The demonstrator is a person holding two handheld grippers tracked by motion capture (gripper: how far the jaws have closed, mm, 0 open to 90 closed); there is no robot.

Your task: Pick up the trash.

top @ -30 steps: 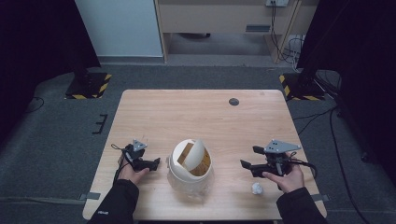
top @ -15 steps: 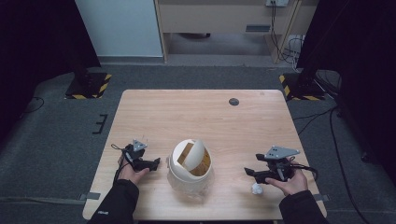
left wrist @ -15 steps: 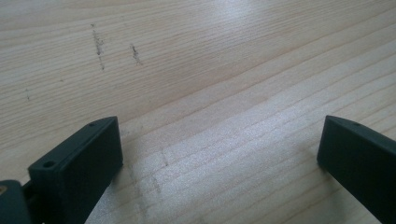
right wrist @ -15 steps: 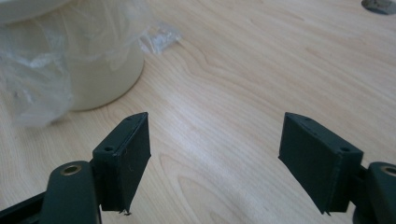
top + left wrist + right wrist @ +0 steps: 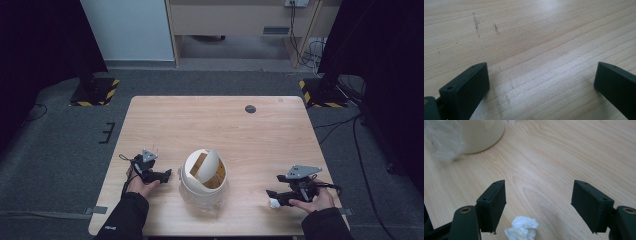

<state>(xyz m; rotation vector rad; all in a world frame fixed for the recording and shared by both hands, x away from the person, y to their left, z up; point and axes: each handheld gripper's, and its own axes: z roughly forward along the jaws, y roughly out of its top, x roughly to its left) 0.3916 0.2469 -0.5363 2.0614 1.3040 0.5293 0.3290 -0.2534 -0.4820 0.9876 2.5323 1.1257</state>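
Right tool [image 5: 537, 200] standing wide, jaws just closing around the crumpled white tissue [image 5: 522, 228] lying on the tabletop [image 5: 280, 135] right of the cream swing-lid bin [image 5: 202, 180], not yet touching, left tool [image 5: 541, 82] gaping wide just left of the bin

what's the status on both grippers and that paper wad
Left gripper open, idle beside bin. Right gripper open, jaws just closing, paper wad between them, not pinched. Nothing in the way.

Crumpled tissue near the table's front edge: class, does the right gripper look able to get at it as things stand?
Probably yes: the crumpled tissue lies on bare table between the right gripper's closing jaws, nothing blocking.
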